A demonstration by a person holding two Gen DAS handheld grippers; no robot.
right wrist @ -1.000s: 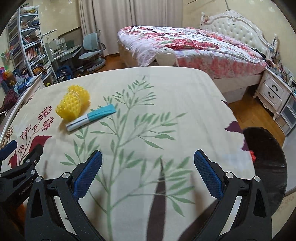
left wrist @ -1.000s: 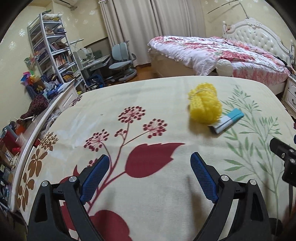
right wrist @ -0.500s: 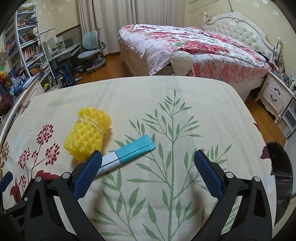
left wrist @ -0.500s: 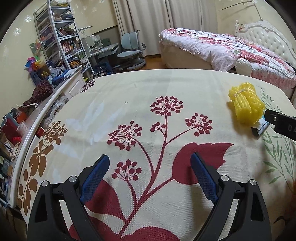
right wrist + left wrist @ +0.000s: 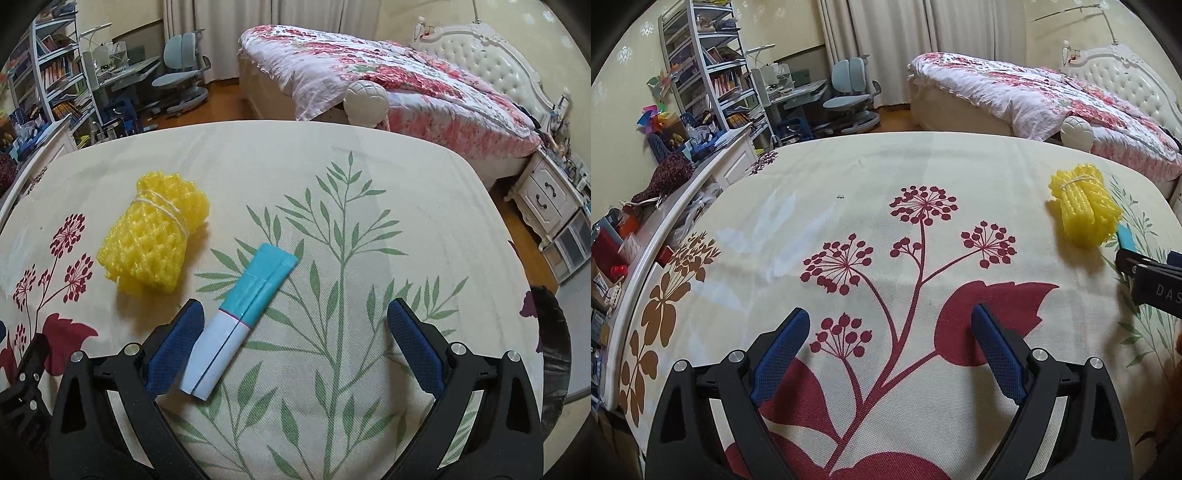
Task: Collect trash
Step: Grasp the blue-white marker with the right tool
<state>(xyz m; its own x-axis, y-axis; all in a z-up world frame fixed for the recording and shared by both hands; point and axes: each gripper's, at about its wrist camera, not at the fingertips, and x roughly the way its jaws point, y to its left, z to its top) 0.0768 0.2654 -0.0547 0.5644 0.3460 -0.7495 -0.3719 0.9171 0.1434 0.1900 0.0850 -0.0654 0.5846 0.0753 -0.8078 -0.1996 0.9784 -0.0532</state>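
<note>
A bedroom, with a floral-clothed table (image 5: 424, 192) in front of the bed (image 5: 388, 77); since a second ago the right gripper (image 5: 295, 332) has closed in on the trash, jaws spread and empty; the teal-and-white wrapper (image 5: 240, 317) now lies just beside its left finger, the yellow foam net (image 5: 155, 240) just beyond; a grasp looks imminent; the left gripper (image 5: 890, 343) hovers released over bare cloth, well apart.

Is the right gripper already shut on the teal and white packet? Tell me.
No, the right gripper is open, and the teal and white packet lies loose on the tablecloth.
</note>
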